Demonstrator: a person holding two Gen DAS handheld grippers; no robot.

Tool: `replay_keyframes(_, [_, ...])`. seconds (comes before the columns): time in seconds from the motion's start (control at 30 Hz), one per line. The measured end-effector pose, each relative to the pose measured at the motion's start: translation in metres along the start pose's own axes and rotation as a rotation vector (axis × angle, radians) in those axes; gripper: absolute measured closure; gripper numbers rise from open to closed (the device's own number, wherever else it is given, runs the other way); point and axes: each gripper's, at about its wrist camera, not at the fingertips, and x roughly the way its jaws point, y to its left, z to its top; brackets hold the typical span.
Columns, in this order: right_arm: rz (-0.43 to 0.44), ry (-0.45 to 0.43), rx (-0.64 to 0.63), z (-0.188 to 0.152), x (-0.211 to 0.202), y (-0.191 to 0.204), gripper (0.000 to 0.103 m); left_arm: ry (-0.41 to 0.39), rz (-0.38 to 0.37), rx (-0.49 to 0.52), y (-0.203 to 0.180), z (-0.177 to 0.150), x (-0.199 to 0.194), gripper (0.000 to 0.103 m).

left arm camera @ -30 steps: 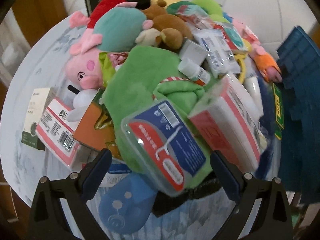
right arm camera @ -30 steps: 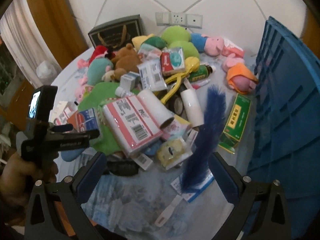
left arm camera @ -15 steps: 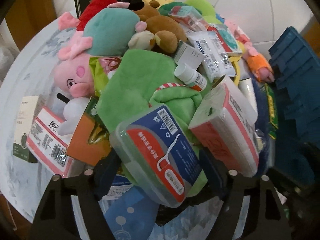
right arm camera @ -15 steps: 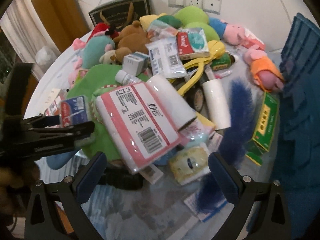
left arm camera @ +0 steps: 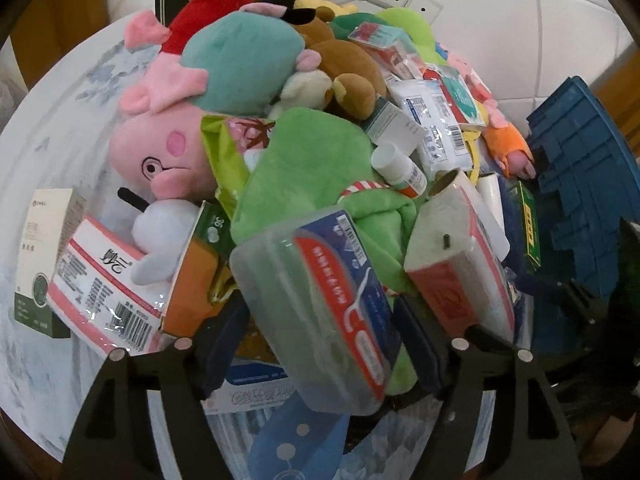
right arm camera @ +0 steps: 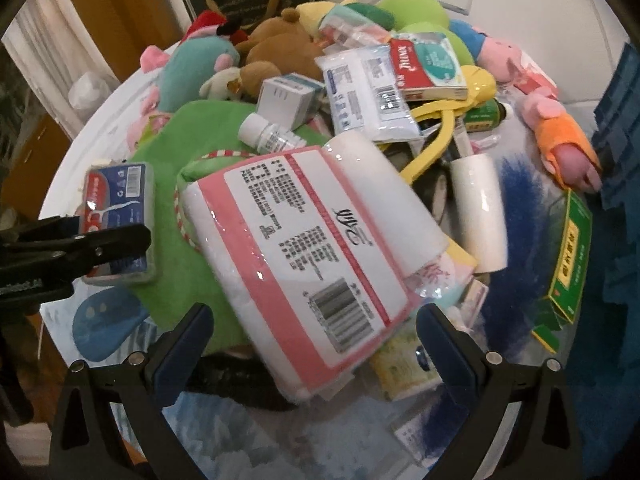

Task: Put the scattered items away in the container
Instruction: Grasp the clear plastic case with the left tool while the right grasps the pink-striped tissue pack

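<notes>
Floss box [left arm camera: 320, 308], clear plastic with a red and blue label, sits between the fingers of the left gripper [left arm camera: 320, 344]. The dark pads are right up against both sides of it, so I think it is pinched tight, though the box is blurry and I can't be sure the squeeze is firm. It rests on the green plush [left arm camera: 304, 168] at the near edge of the big pile.

To do this well, lift the box straight up so it does not drag the green plush along. Keep the squeeze even, since smooth plastic may slip. Then carry it over to the blue crate [left arm camera: 588, 184] on the right side and let go low inside it.

The right gripper [right arm camera: 312, 344] is spread wide with nothing in it. It hangs close over the pink tissue pack [right arm camera: 308, 256].

The right camera shows things the left one misses: the left gripper from the side, biting the near end of the box, plus a blue feather [right arm camera: 516, 208] and a white roll [right arm camera: 478, 216]. The left camera alone shows the pink pig toy [left arm camera: 160, 156] and a white and green carton [left arm camera: 44, 256] off to the far left.
</notes>
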Motion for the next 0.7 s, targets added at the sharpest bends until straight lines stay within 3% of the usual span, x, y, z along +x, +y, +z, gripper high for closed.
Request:
replay_keyframes(0.13, [-0.028, 0.008, -0.032, 0.004, 0.012, 0.008, 0.000, 0.040, -0.009, 0.007, -0.001, 0.001, 0.013, 0.028])
replay_keyframes(0.27, [-0.057, 0.003, -0.049, 0.009, 0.020, 0.011, 0.000, 0.030, -0.012, 0.027, -0.004, 0.003, 0.014, 0.029])
replay_keyframes(0.33, [-0.067, -0.001, -0.054, 0.011, 0.022, 0.011, 0.000, 0.029, -0.031, 0.029, -0.004, 0.003, 0.014, 0.042])
replay_keyframes(0.43, [-0.069, -0.001, -0.056, 0.012, 0.024, 0.010, 0.002, 0.009, -0.043, 0.044, -0.006, 0.004, 0.007, 0.052])
replay_keyframes(0.7, [-0.005, 0.005, 0.002, 0.010, 0.023, 0.002, 0.015, -0.016, -0.095, 0.052, -0.002, 0.002, -0.011, 0.063])
